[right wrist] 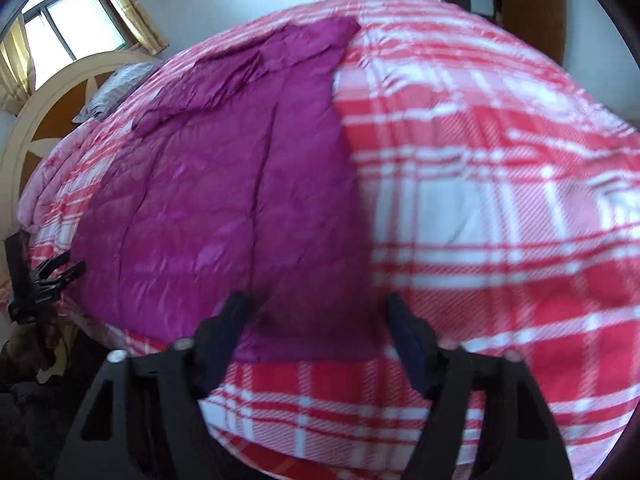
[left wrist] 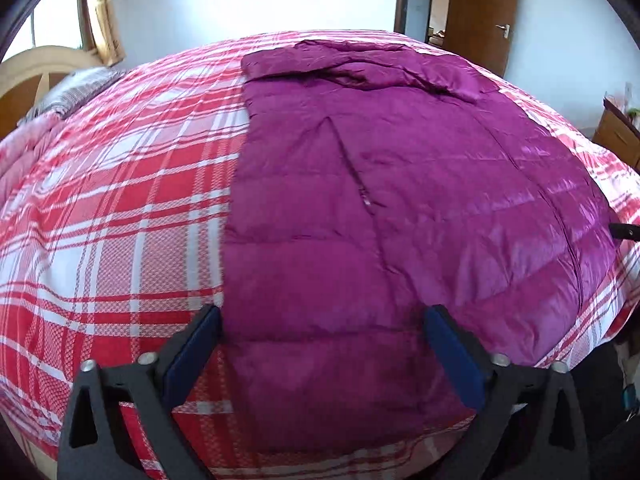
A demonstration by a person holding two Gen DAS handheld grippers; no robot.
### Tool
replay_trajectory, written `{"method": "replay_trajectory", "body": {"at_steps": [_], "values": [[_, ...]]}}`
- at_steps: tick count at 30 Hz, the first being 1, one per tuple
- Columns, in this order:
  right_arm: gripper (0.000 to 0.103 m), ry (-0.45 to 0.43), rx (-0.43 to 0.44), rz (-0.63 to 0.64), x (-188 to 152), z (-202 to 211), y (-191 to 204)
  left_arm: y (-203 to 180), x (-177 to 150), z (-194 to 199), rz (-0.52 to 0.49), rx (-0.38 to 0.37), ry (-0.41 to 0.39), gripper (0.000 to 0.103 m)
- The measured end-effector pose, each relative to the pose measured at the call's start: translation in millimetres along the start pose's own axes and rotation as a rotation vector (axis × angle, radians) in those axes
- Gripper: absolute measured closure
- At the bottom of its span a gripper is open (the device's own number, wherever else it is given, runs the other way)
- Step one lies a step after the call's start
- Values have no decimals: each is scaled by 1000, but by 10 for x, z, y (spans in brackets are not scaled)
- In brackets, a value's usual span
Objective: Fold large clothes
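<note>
1. Left gripper hung over the purple down coat, jaws apart, straddling its near-left hem corner.
2. Right gripper straddled the coat's near-right corner, jaws apart, nothing pinched.
3. Coat lay flat on the plaid quilt.
4. Tip: probably pinch both hem corners evenly, then fold away.

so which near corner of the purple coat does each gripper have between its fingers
The left gripper straddles the purple coat's near-left hem corner; the right gripper straddles the near-right corner, beside bare plaid bedspread.
</note>
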State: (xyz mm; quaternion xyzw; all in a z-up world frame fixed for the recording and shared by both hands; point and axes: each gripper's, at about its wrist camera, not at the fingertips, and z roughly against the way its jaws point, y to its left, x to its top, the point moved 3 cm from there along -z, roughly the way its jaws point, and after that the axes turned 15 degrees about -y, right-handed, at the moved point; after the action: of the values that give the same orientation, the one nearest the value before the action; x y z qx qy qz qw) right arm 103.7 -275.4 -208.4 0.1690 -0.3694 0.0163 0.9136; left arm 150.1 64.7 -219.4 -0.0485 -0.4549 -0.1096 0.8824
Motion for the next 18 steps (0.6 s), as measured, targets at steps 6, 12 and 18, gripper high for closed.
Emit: {"method": "replay_trajectory", "body": {"at_steps": [6,12,18], "values": [[89,-84,56,-61,75,103,50,-37,87,186,0,-98,-17,93],[92,-168,122,-17,116,508,266,129,339,693,91,-202,-96,97],[93,-310,230,10,232,1297,626,359,810,1546,187,-328,-252,97]]}}
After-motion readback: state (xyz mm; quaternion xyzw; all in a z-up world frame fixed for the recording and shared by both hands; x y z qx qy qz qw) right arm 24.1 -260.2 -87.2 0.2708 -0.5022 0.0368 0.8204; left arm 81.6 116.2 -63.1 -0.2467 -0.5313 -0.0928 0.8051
